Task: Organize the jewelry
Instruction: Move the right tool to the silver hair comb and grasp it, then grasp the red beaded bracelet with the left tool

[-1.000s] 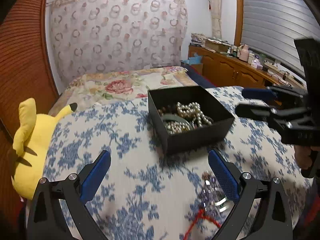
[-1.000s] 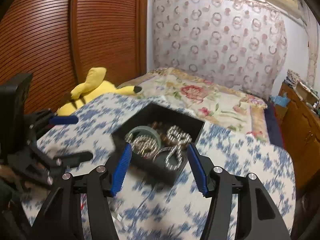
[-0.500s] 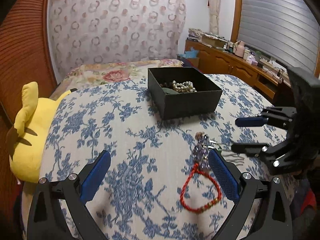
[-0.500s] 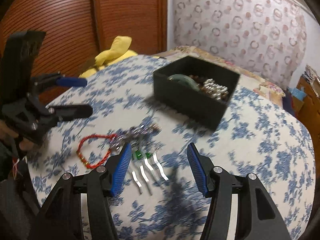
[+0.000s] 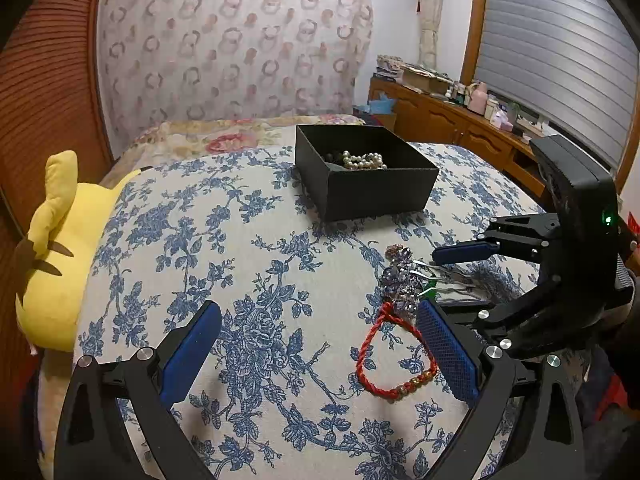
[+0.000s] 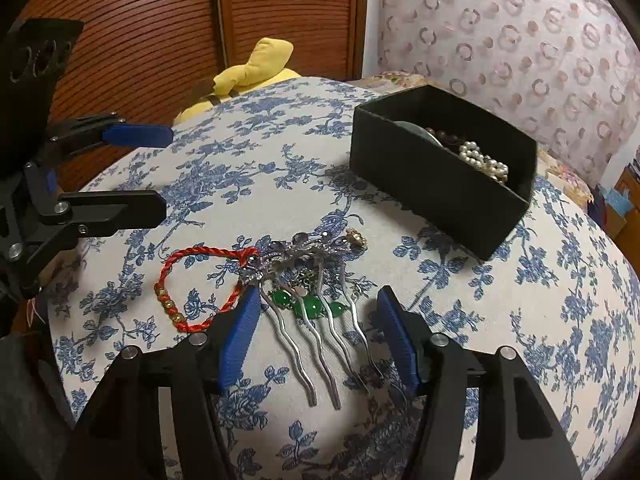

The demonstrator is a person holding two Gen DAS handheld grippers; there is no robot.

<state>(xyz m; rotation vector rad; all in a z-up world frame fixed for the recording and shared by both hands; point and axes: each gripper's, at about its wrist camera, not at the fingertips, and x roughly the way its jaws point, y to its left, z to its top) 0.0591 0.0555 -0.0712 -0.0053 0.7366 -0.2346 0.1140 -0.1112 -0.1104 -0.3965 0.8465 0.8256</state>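
Blue-flowered bedding (image 6: pixel 248 184) covered the bed where the jewelry lay, with a yellow plush toy (image 5: pixel 60 240) off at its left edge against the slatted wooden doors. Furthest left hung the left gripper (image 5: pixel 320 360), its jaws spread wide and holding nothing; the red cord bracelet (image 6: pixel 188 288) lay on the cloth just inside and partly under its right-hand finger. Next to the bracelet, touching it at the knot, lay the silver hair comb (image 6: pixel 304 280) with its purple stones and green beads. The right gripper (image 6: pixel 316 336) was poised over it, jaws likewise spread and empty, the comb's wavy prongs running back between the two blue pads, the ornate head just ahead of the fingertips. To my eye the step was picking up that comb, and doing it well would mean closing across the prongs low and square, since thin metal tines could slip or splay, and lifting gently so the bracelet did not drag along. Beyond the jaws, ahead and to the right, stood the black box (image 6: pixel 440 184), already holding pearls (image 6: pixel 484 160) and other pieces.
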